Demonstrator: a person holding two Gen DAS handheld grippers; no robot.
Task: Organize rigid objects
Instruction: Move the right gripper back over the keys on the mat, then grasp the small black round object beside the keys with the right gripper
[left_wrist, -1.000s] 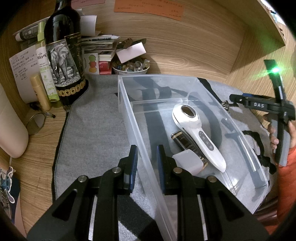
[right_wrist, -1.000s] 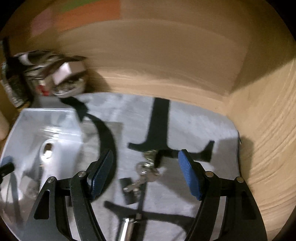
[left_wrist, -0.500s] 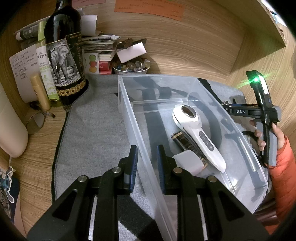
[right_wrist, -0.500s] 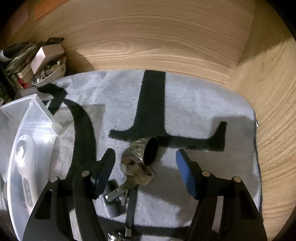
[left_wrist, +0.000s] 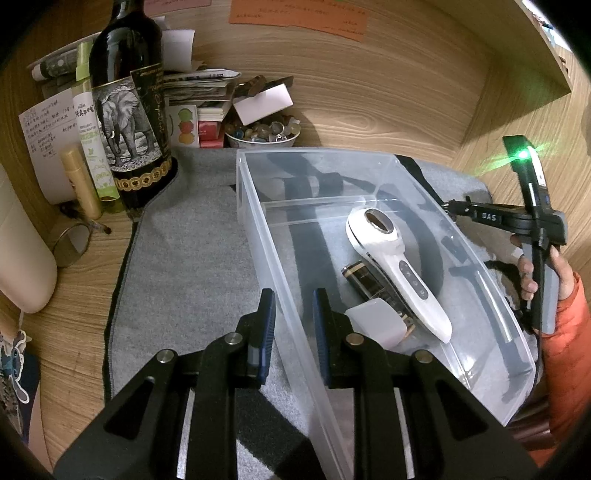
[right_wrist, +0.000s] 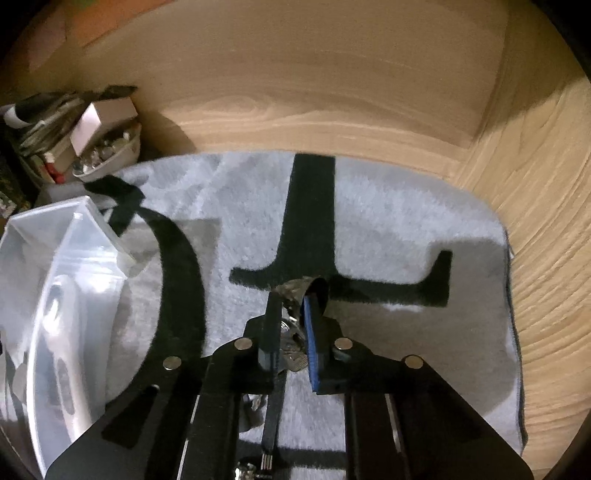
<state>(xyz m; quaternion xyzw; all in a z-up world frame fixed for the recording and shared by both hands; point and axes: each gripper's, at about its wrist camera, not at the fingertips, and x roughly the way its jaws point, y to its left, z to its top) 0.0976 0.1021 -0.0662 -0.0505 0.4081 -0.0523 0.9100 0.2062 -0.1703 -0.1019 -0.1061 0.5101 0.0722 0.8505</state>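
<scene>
Black left tool (left_wrist: 293, 325) up front: two angular linkage arms, silver round rivets at the joints, blue ribbed pads inside the fingers (left_wrist: 266, 325). Same build on the right tool (right_wrist: 291, 325), blue pad edge showing. Seen from across, a black handle marked "DAS", green light glowing on top. Orange padded sleeve (left_wrist: 565, 354) at the wrist.

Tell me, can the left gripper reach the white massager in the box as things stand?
Probably not yet: the left gripper is shut on the clear box wall. The white massager lies uncovered inside, so after letting go, likely yes.
</scene>
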